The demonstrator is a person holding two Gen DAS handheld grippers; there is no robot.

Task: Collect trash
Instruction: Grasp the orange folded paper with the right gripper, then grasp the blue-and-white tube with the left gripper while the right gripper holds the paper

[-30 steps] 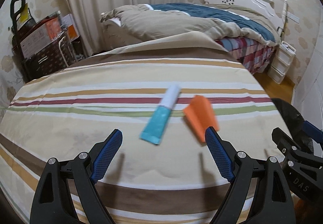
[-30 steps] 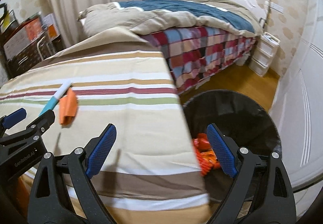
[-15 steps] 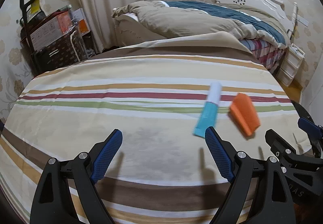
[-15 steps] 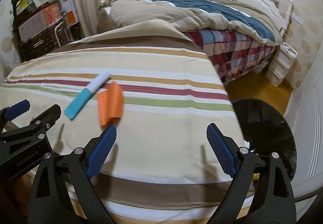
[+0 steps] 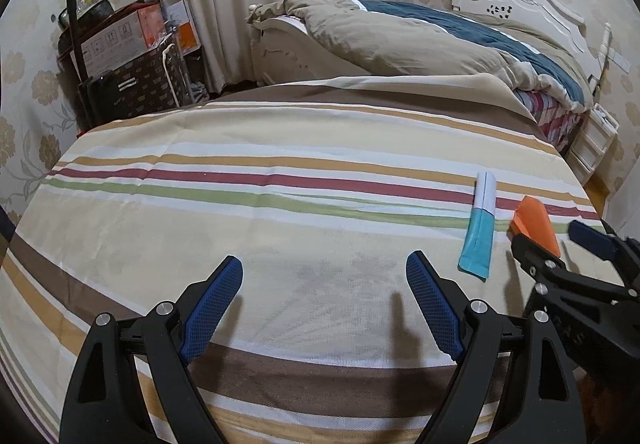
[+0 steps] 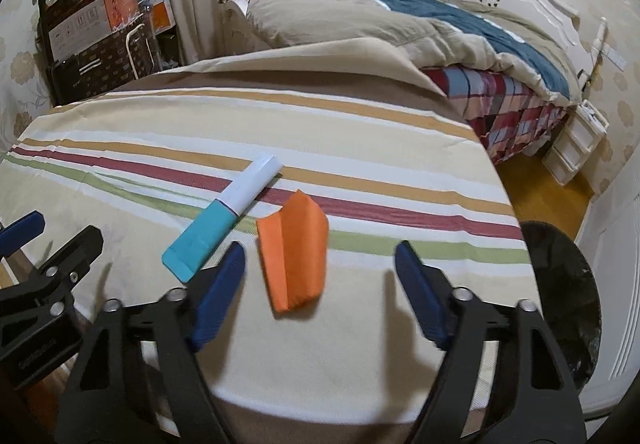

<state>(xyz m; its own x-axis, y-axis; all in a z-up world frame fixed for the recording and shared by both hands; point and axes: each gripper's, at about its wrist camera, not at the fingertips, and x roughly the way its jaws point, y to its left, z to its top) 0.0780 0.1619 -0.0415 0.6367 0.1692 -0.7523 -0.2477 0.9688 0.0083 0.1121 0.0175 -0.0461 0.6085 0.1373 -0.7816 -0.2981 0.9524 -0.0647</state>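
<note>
An orange folded packet [image 6: 294, 248] lies on the striped cloth [image 6: 360, 132] beside a teal and white tube [image 6: 224, 220]. My right gripper [image 6: 320, 250] hovers over the packet. Its jaws are closing, with the packet in the gap nearer the left finger; the pads do not press on it. My left gripper [image 5: 324, 262] is open over bare cloth with nothing between its fingers. In the left wrist view the tube [image 5: 480, 228] and packet [image 5: 534, 222] lie at the right, and the right gripper [image 5: 548, 240] partly covers the packet.
A black bin [image 6: 560, 284] stands on the floor off the cloth's right edge. A bed with a rumpled quilt [image 6: 360, 16] is behind. Boxes and a hand cart [image 5: 120, 56] stand at the back left. White drawers [image 6: 576, 140] stand by the bed.
Both grippers have swung left over the cloth. The packet now lies between the right fingers, which stand closer together. The bin has slid to the right edge of the right wrist view.
</note>
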